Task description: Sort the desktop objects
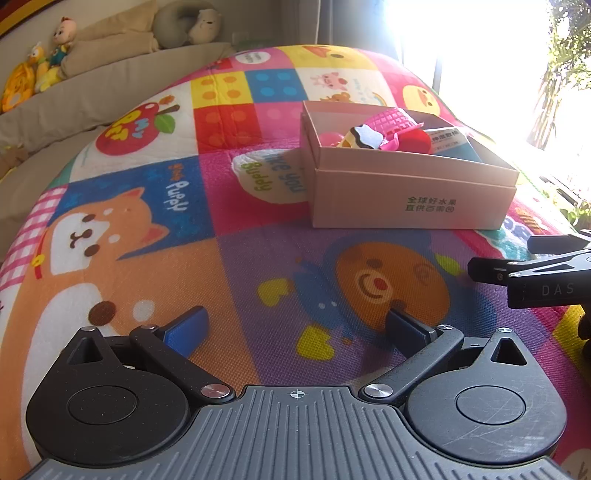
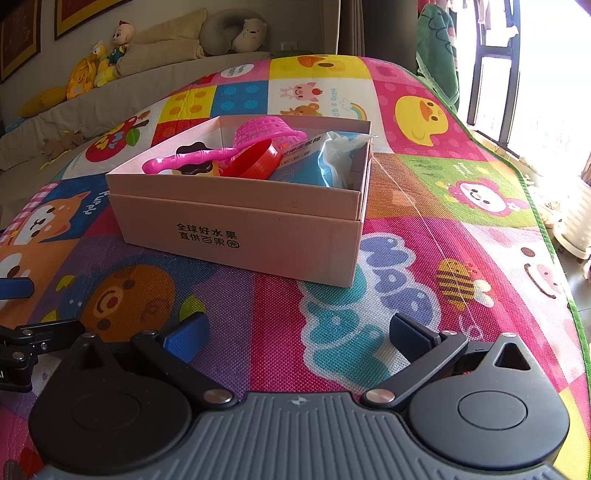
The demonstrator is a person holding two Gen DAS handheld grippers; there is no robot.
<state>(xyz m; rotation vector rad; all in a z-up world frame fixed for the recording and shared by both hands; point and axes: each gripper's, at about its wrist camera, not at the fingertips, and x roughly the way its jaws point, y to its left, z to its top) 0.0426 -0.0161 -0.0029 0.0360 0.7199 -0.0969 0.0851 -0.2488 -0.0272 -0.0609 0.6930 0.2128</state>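
While the left tool hovers low over the play mat, its blue-padded fingers stand wide apart with nothing between them, above an orange bear face printed on a purple square. Ahead and to the right on the mat sits the pink cardboard box, its near wall printed with green characters. Inside it lie a pink mesh basket, a red cup, a blue-and-white packet against the right wall, and a small toy with a dark-edged white top near the middle. Nothing stands on the mat between this tool and the box. At the right edge of this view the right tool juts in as a black linkage, close beside. Beyond the mat's far edge a beige sofa carries plush toys and a grey neck pillow; glare whites out the window on the right.

From the right wrist view, the right tool is likewise spread wide and holds nothing, over a pink square and a teal cloud print. The box sits just ahead, slightly left, with a pink spoon lying across its contents beside the basket, cup and packet. A thin thread runs from the box's right corner across the mat toward this tool. The left tool shows at the left edge.
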